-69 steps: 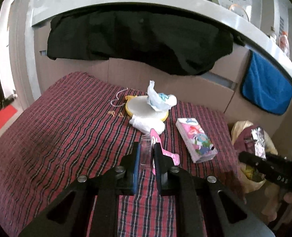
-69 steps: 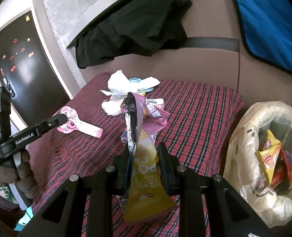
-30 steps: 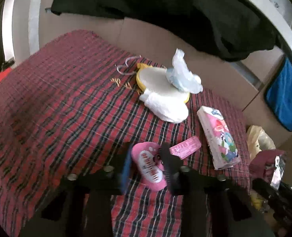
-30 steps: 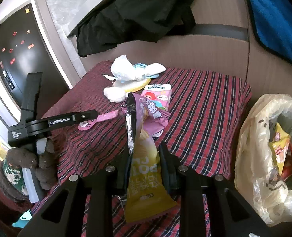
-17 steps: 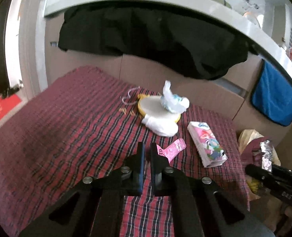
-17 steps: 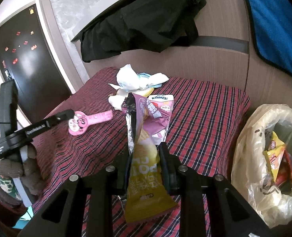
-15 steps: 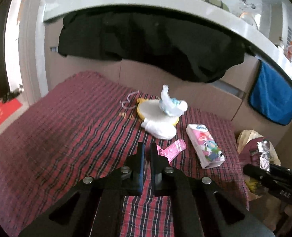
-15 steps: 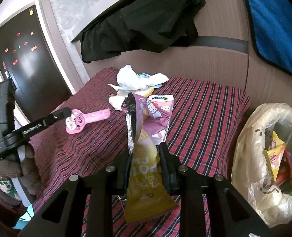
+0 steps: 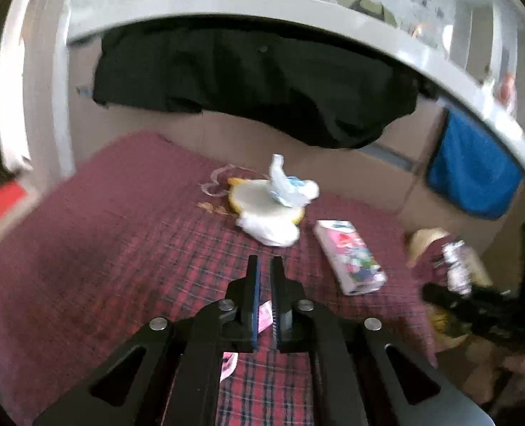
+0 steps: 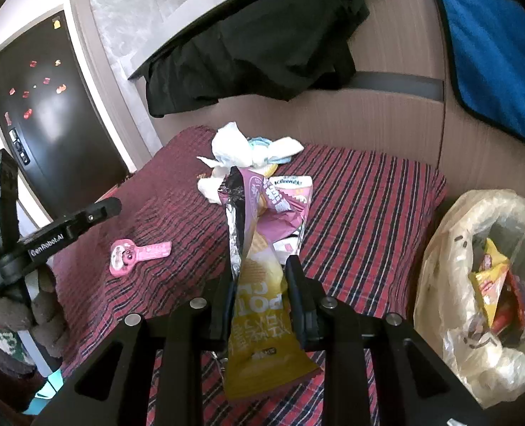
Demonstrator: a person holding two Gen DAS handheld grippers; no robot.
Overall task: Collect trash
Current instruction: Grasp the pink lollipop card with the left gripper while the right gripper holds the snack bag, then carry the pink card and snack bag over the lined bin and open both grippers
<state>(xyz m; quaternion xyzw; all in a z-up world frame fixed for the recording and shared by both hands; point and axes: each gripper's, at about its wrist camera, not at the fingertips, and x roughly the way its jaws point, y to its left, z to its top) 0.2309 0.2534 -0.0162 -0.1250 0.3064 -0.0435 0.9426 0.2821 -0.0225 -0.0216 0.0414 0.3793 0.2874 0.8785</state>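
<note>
My right gripper is shut on a purple and yellow chip bag, held upright above the plaid table. A trash bag with wrappers inside stands open to its right, beside the table. My left gripper is nearly shut and empty, above the table; it also shows in the right wrist view. A pink toy lies flat on the cloth below it and peeks between the jaws in the left wrist view. Crumpled tissues lie on a yellow-rimmed plate.
A tissue pack lies right of the plate. A black cloth hangs over the cabinet behind the table. A blue towel hangs at the right. A dark fridge door stands at the left.
The left gripper held the pink toy, set it down on the cloth and lifted away, empty. The right gripper kept hold of the chip bag and barely moved.
</note>
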